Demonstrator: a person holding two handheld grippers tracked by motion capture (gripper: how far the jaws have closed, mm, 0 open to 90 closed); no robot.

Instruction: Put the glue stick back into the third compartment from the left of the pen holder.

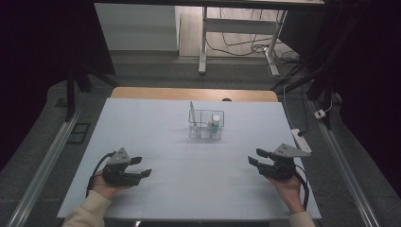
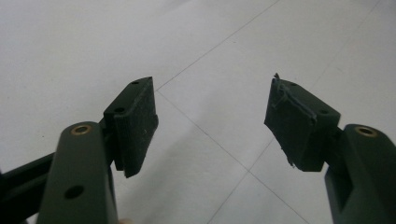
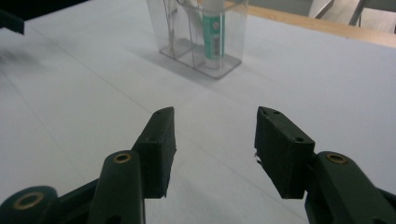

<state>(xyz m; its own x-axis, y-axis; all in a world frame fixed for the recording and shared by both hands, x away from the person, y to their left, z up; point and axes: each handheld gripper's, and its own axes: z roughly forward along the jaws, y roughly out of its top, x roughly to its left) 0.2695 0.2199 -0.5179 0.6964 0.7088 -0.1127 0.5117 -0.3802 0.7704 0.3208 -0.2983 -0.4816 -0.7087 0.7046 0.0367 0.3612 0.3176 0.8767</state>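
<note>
While both grippers' jaws gape empty, the clear organizer (image 1: 206,124) stands well beyond them.

Two hand-held grippers are resting low over one white table (image 1: 156,142): the left gripper (image 1: 142,166) and the right gripper (image 1: 255,157). One clear organizer (image 1: 206,124) is standing ahead of both, holding one green-labelled tube (image 1: 215,124) and one thin upright stick (image 1: 192,112).

No readable text anywhere; white-and-green tube (image 3: 214,35) in clear organizer (image 3: 224,65) bears barcode and print, too small to read
</note>
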